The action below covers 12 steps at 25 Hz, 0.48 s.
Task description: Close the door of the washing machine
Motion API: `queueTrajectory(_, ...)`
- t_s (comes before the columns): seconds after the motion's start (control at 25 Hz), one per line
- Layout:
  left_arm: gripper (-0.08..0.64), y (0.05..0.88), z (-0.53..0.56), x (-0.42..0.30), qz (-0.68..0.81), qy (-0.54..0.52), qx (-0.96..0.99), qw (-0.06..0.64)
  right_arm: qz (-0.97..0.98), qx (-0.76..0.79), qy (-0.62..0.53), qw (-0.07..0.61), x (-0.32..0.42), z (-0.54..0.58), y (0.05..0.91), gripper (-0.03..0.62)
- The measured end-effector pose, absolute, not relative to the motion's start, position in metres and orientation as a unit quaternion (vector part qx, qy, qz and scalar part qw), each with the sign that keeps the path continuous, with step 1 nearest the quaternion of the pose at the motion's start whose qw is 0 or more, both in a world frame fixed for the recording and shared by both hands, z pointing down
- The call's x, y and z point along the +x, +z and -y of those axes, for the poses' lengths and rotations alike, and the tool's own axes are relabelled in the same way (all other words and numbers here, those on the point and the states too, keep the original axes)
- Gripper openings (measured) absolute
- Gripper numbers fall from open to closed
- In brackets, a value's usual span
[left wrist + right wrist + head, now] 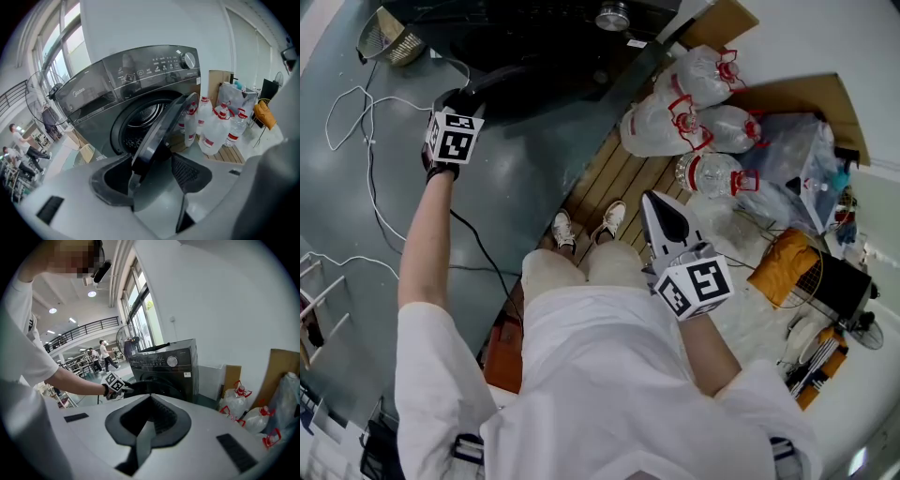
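Fingers (190, 173) of the left gripper (152, 164) stand apart, with the door (157, 133) edge between them.

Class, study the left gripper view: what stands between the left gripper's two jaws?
The edge of the open door of the washing machine stands between the parted jaws of the left gripper, as the left gripper view shows.
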<state>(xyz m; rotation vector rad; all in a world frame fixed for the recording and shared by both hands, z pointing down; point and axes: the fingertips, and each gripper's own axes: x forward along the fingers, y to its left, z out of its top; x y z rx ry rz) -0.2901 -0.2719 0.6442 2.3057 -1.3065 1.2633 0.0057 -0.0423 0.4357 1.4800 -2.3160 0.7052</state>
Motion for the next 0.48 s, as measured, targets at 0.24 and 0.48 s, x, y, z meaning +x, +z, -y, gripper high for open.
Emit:
queueTrajectory(0.24, 0.268, 0.638, 0.285, -0.295, 0.448, 0.43, 0.778, 0.099, 0.802, 0.522, 0.249, 0.151, 0.01, 0.035, 0.44, -0.003)
queueTrajectory(0.48, 0.268, 0.631, 0.293, -0.309, 0.483, 0.406, 0.765, 0.127, 0.792, 0.533, 0.254, 0.154, 0.018, 0.027, 0.446, -0.003)
